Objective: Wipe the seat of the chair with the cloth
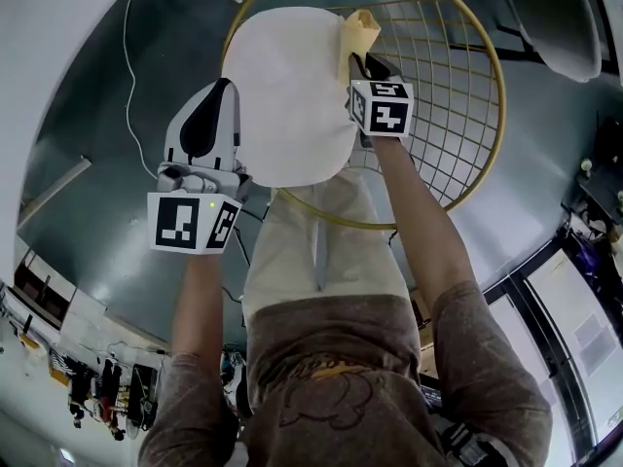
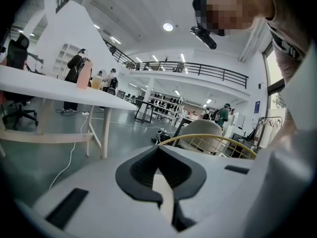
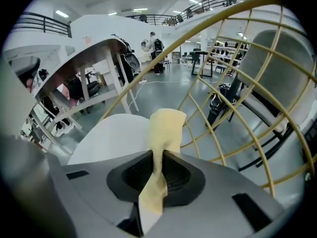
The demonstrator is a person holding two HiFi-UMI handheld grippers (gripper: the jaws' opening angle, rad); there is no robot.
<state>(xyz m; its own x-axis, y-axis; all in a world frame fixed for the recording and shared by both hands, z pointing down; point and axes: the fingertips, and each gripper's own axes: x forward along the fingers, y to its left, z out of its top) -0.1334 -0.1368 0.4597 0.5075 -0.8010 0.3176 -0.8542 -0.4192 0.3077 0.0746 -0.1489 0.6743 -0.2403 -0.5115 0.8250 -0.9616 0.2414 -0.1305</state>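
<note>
The right gripper (image 1: 367, 64) is pinched shut on the yellow cloth (image 1: 357, 31), so the cloth will not slip when it rubs. The cloth is at the far right edge of the white seat (image 1: 282, 95), next to the yellow wire back (image 1: 458, 95). I think the wiping goes from there. The left gripper (image 1: 216, 100) is closed with nothing in it, by the seat's left edge. There are no words to read, only black-and-white squares
</note>
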